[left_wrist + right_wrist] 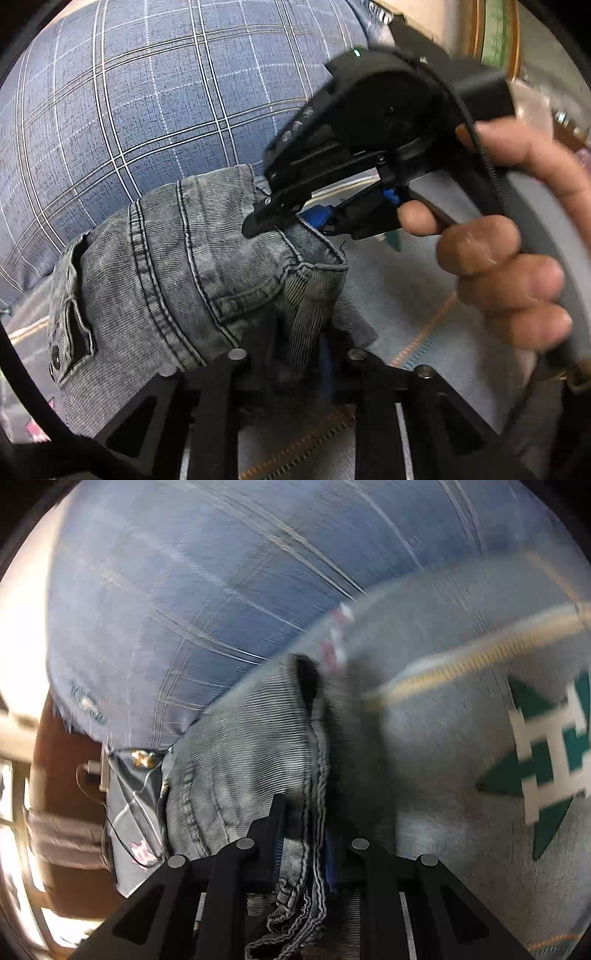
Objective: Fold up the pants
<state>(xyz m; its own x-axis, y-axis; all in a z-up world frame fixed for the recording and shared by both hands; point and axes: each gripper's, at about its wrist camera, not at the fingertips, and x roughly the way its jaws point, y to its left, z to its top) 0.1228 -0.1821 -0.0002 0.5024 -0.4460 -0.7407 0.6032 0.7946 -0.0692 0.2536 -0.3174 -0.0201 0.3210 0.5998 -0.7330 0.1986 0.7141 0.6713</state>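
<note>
Grey denim pants [192,266] lie bunched on the bed, with a seamed pocket and a belt loop showing. My left gripper [295,354] is at the bottom of the left wrist view, its jaws nearly together with a fold of denim between them and cloth draped over the left finger. My right gripper [273,218], held by a person's hand [498,258], pinches the hemmed edge of the pants from the right. In the blurred right wrist view, the right gripper [303,842] is shut on a stitched seam of the pants [251,746].
A blue plaid cover [147,110] rises behind the pants. Under them lies a grey blanket [443,775] with a green and white motif [546,760] and a gold zigzag stripe. A cable and a small device [96,771] sit at the bed's left edge.
</note>
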